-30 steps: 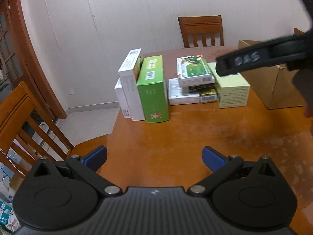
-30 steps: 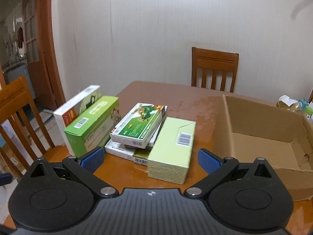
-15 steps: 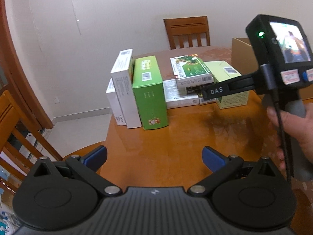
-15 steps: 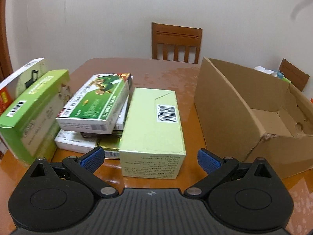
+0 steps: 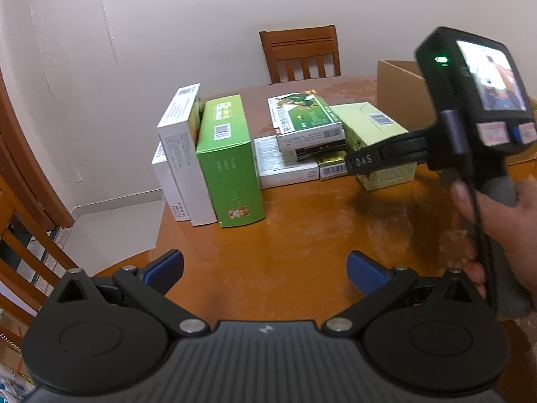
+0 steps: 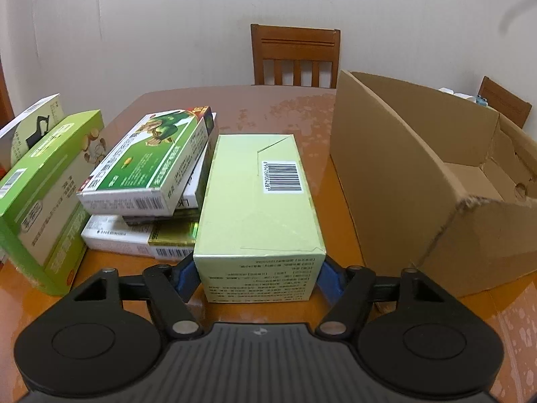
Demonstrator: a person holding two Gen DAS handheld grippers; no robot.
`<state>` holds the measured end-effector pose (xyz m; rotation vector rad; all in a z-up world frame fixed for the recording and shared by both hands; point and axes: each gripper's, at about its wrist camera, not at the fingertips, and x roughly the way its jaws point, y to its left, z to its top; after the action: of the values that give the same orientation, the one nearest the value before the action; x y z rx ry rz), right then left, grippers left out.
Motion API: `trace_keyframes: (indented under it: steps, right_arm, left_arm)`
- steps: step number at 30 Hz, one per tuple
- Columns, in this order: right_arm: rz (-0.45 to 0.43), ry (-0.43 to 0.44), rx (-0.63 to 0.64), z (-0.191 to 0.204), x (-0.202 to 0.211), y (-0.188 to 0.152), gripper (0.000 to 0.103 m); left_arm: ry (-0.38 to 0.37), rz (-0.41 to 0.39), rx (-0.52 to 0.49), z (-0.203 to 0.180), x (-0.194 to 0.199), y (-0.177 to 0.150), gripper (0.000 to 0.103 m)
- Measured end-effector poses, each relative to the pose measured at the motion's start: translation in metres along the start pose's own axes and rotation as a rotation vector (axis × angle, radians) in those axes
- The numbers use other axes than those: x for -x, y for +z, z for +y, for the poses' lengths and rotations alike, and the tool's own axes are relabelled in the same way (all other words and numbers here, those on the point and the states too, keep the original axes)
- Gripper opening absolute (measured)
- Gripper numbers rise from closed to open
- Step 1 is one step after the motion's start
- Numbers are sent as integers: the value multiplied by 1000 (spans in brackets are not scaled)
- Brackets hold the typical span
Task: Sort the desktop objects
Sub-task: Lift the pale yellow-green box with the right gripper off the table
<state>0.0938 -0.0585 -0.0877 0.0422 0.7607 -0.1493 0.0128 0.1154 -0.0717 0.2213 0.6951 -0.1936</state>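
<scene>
- Now our right gripper (image 6: pixel 256 277) has just been closing its jaws; both blue pads press the near end of the pale green box (image 6: pixel 260 194), which lies on the table (image 6: pixel 342 221) beside the cardboard box (image 6: pixel 396 174).
- Our left gripper (image 5: pixel 265 268) hangs released above bare tabletop.

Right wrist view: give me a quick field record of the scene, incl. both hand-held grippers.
right hand-held gripper: jaws just been closing, blue pads against both sides of the pale green box
left hand-held gripper: open, nothing between the jaws, over bare table
pale green box: lying flat, barcode up, near end in the jaws
cardboard box: open, right of the pale green box, apart from it
stack of flat boxes: left of the pale green box
upright green box: farther left
</scene>
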Motion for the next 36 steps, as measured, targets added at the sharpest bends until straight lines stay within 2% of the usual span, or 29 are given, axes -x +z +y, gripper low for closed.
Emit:
trace_keyframes:
  steps: [12, 17, 24, 31, 36]
  right_arm:
    - [89, 124, -59, -43, 48, -28, 74]
    - [133, 217, -145, -71, 70, -42, 74]
    - [211, 363, -352, -113, 85, -62, 74]
    - [226, 417, -459, -141, 97, -74, 75]
    - [296, 465, -561, -157, 93, -85, 75]
  left_arm:
    - [19, -21, -40, -20, 14, -1, 103]
    - [18, -49, -56, -34, 27, -1, 103]
    - [-9, -72, -75, -58, 43, -3, 103]
    - [-40, -104, -88, -81, 58, 0, 103]
    - [-51, -119, -97, -93, 64, 2, 103]
